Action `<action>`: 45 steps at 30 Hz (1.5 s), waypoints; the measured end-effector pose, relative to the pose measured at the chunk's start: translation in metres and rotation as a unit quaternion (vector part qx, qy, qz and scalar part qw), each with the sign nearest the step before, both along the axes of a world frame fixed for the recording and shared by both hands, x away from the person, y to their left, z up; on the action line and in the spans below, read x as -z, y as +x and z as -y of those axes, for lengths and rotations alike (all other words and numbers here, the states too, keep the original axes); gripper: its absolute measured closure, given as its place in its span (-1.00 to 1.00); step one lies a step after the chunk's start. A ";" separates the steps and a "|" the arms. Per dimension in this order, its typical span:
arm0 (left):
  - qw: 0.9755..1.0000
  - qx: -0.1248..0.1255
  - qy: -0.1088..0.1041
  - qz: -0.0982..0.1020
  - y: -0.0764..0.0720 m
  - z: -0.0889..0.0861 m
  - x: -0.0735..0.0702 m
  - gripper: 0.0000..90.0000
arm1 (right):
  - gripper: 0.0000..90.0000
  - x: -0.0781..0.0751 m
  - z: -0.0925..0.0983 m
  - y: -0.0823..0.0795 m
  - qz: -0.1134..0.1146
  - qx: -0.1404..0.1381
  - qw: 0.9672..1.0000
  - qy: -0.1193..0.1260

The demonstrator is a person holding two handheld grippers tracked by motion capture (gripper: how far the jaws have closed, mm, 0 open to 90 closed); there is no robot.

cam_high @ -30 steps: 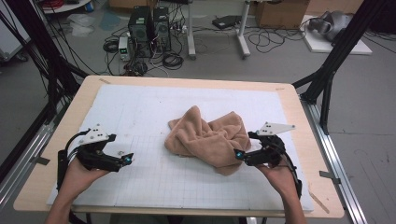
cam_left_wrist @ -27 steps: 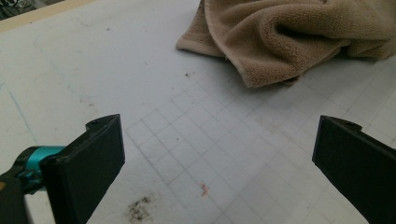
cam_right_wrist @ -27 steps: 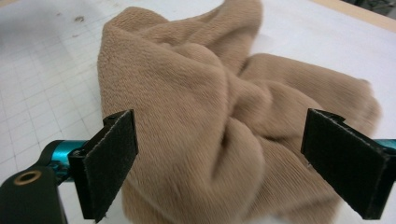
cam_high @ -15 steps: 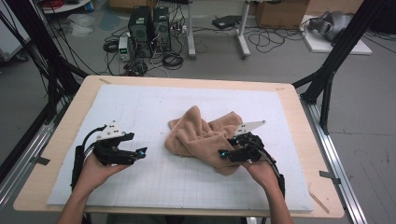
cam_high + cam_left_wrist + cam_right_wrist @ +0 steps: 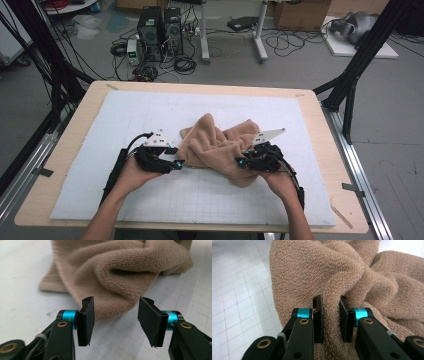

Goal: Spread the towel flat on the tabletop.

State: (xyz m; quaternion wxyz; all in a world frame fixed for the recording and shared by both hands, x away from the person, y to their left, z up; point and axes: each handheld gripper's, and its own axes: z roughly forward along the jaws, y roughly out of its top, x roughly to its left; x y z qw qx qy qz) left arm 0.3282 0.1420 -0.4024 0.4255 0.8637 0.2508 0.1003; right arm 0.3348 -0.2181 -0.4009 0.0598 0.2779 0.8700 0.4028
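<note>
Right gripper view: right tool [image 5: 331,320] pinching towel [image 5: 352,277] fold, bare mat [image 5: 234,290] beside

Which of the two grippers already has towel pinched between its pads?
The right gripper: a ridge of the tan towel is squeezed between its pads. The left gripper has been closing, but its pads stand apart just short of a fold.

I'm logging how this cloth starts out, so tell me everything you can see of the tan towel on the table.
The tan towel is a soft, looped terry cloth, crumpled into thick folds and ridges, not spread flat. It lies near the middle of the white gridded mat. The right gripper has just been closing its jaws and now pinches an upright fold at the towel's near right edge. The left gripper has been closing too, but its pads sit apart, just short of a rounded fold at the left edge.
</note>
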 end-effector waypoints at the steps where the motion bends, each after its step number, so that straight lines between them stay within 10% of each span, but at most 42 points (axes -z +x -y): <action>1: 1.000 0.002 0.001 -0.008 0.003 0.004 0.003 0.08 | 0.71 0.000 0.000 0.000 0.001 -0.001 1.000 0.001; 10: 0.999 0.013 0.006 -0.047 0.019 0.023 0.026 0.27 | 0.69 -0.003 -0.001 0.004 -0.005 -0.004 1.000 -0.006; 16: 0.999 0.016 0.015 -0.035 0.021 0.028 0.029 0.79 | 0.69 -0.002 -0.001 0.006 -0.008 -0.006 1.000 -0.007; 23: 0.999 0.013 0.020 -0.024 0.016 0.024 0.022 0.86 | 0.72 -0.003 0.002 0.007 -0.016 -0.014 1.000 0.005; 45: 0.998 -0.009 -0.032 0.048 -0.057 -0.059 -0.027 0.88 | 0.74 -0.046 -0.035 -0.014 -0.002 -0.113 0.991 0.070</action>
